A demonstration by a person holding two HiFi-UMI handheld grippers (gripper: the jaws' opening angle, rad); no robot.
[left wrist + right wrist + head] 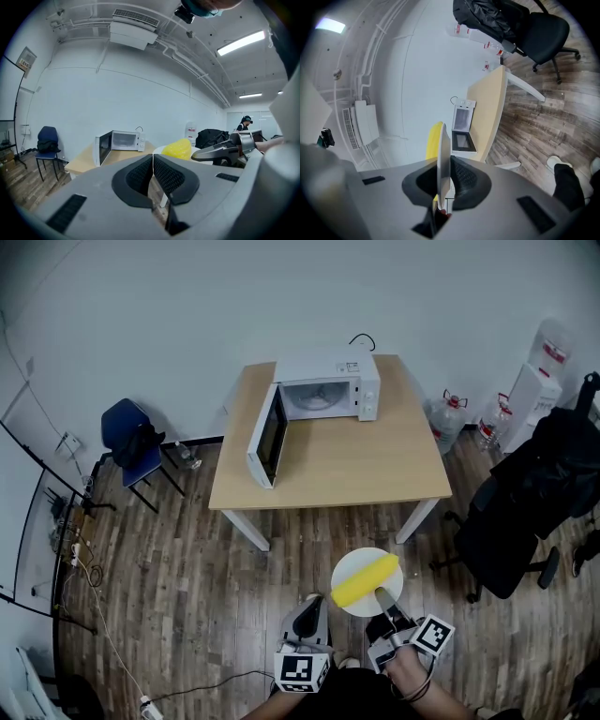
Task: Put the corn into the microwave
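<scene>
One corn [366,580] lies on one plate [350,568] pinched by the right hand-held gripper [382,596], the left hand-held gripper [309,607] is pressed together, and at 12 o'clock one open microwave [328,385] sits on one tabletop [356,465] over a wood floor [187,577].

The corn [366,579] is looking glossy and yellow on a smooth white plate [352,565]. At twelve o'clock from it, the table [356,465] is showing a matt pale wood top under the glossy white microwave [328,381]. The floor [187,596] is showing grainy wood planks. The left gripper [153,159] is looking like matt grey plastic, its dark pads [140,176] ribbed.
</scene>
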